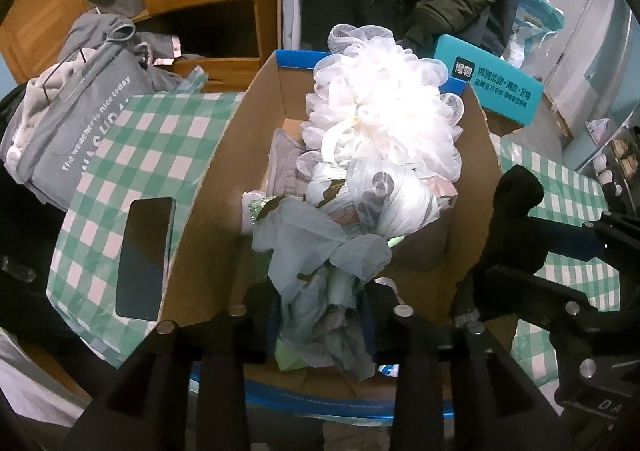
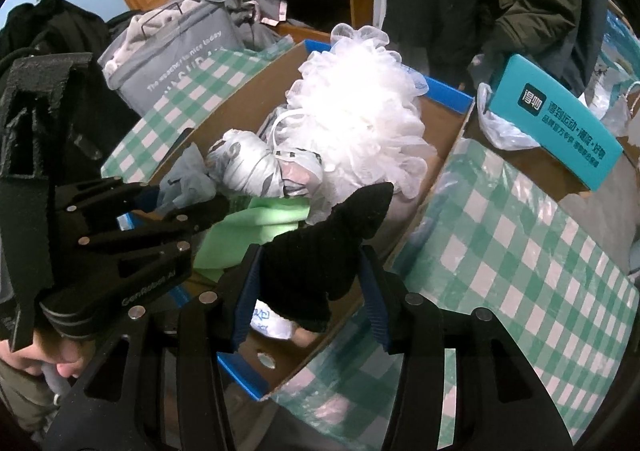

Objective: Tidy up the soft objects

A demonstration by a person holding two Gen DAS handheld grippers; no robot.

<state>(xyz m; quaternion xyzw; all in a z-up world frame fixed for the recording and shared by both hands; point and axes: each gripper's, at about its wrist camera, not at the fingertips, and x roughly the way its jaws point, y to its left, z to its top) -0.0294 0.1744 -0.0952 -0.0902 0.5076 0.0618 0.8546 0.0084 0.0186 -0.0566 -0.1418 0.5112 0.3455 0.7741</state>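
Note:
An open cardboard box (image 1: 208, 219) (image 2: 424, 187) with a blue rim stands on the checked table. It holds a white mesh bath pouf (image 1: 380, 107) (image 2: 356, 107), a knotted white plastic bag (image 1: 384, 195) (image 2: 248, 167) and a green cloth (image 2: 240, 227). My left gripper (image 1: 320, 315) is shut on a pale blue crumpled cloth (image 1: 320, 263) over the box's near end; it shows in the right wrist view (image 2: 188, 199). My right gripper (image 2: 308, 287) is shut on a black knitted piece (image 2: 320, 247) (image 1: 516, 207) above the box's right side.
A dark phone (image 1: 146, 257) lies on the green-and-white checked cloth (image 1: 104, 187) left of the box. A grey fabric bag (image 1: 80, 123) of clothes stands at the far left. A teal box (image 1: 488, 79) (image 2: 560, 119) sits behind on the right. Wooden cabinets and hanging coats are behind.

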